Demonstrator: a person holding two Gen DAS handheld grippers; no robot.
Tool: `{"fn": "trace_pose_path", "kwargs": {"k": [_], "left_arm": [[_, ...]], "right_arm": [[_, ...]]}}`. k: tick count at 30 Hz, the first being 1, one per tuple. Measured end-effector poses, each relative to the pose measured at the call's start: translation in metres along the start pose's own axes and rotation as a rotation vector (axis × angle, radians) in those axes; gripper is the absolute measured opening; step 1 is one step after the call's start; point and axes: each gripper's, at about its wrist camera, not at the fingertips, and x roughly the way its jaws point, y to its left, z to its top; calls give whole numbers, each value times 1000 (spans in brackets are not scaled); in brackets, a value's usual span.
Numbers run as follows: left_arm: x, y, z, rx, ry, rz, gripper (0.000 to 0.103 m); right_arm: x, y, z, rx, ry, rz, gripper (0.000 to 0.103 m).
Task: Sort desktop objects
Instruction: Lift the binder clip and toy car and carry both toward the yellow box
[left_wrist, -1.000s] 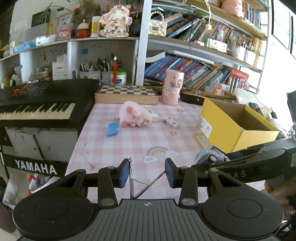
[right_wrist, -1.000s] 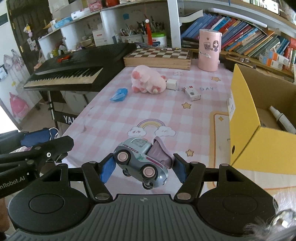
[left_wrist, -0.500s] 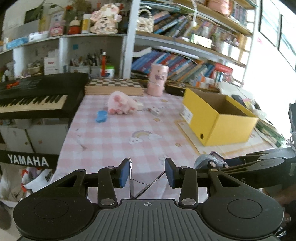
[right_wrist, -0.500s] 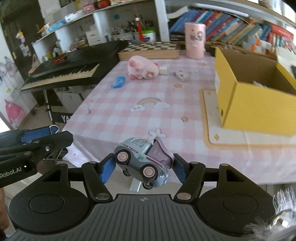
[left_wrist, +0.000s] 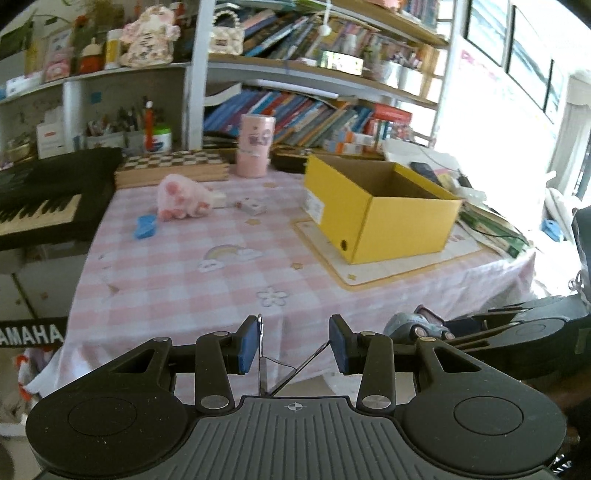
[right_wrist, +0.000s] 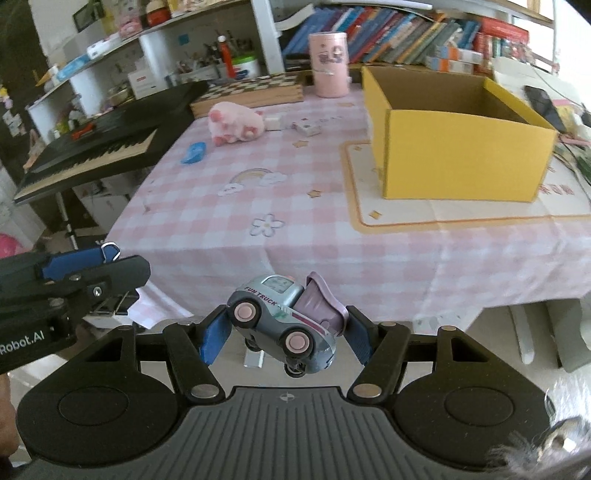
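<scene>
A: What is the right gripper (right_wrist: 286, 334) doing?

B: It is clamped on the toy truck (right_wrist: 282, 319), a grey-blue one marked "FUN TRUCK" with pink wheels and a mauve tipper. The truck sits tilted between the blue pads (right_wrist: 214, 338), off the near edge of the table (right_wrist: 295, 192) and in the air.

A: And the left gripper (left_wrist: 293, 341)?

B: Its pads stand apart. A binder clip (left_wrist: 261, 350) sits against the left pad, its wire handles reaching back toward the body. Whether the pads press it, I cannot tell.

A: The box (right_wrist: 456, 147)?

B: Yellow card, open at the top, standing on a cream mat (right_wrist: 443, 214) on the right side of the table. Only bare brown inner walls show in either view; its floor is hidden by the near wall.

A: Any other containers?

B: A pink canister (right_wrist: 328, 64) at the back, just left of the box, upright and closed.

A: What lies loose on the cloth?

B: A pink plush (right_wrist: 234, 123) near the chessboard (right_wrist: 251, 92), a small white block touching it, a little carton (right_wrist: 306, 127) just right of that, and a blue piece (right_wrist: 192, 152) toward the keyboard (right_wrist: 99, 144).
</scene>
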Motion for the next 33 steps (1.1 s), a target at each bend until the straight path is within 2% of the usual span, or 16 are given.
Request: {"fn": "trace_pose_path", "kwargs": {"k": [13, 33], "left_arm": [[26, -39, 9, 106, 19, -135, 39], [63, -76, 29, 159, 43, -219, 39]], "right_arm": [[-23, -43, -18, 134, -27, -109, 63], [-28, -88, -11, 202, -26, -178, 63]]}}
